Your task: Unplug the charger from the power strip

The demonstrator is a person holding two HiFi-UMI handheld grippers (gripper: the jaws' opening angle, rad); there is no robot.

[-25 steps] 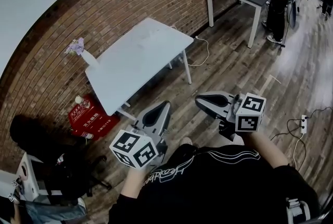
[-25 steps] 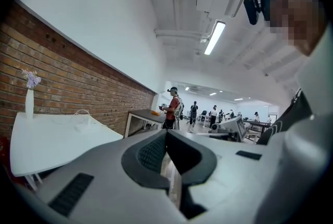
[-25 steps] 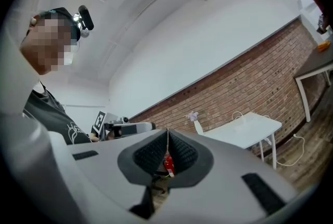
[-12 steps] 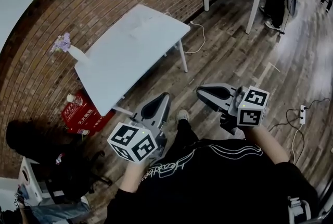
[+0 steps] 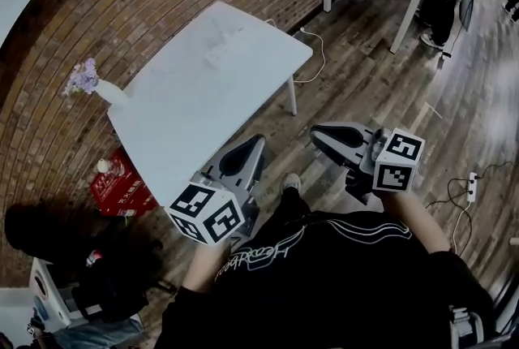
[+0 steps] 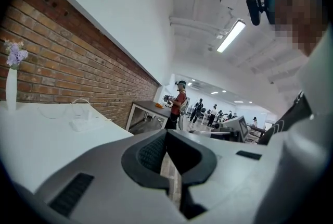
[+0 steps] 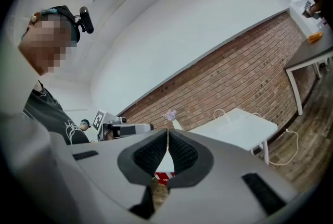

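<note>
Here's the white table [image 5: 174, 116] dead ahead, and the left gripper [image 5: 258, 143] and right gripper [image 5: 318, 134] hang side by side near its front edge, each with its jaws pressed together on nothing. Out on the tabletop, well apart from both sets of tips and toward the far end, lies the power strip [image 6: 82, 124], a flat white block. The charger [image 6: 84, 114] is a small pale lump on top of it, and a thin white cable [image 6: 76, 101] arches up behind.

head view looks steeply down, both gripper views outward; all share the white table [image 5: 203, 88]
</note>
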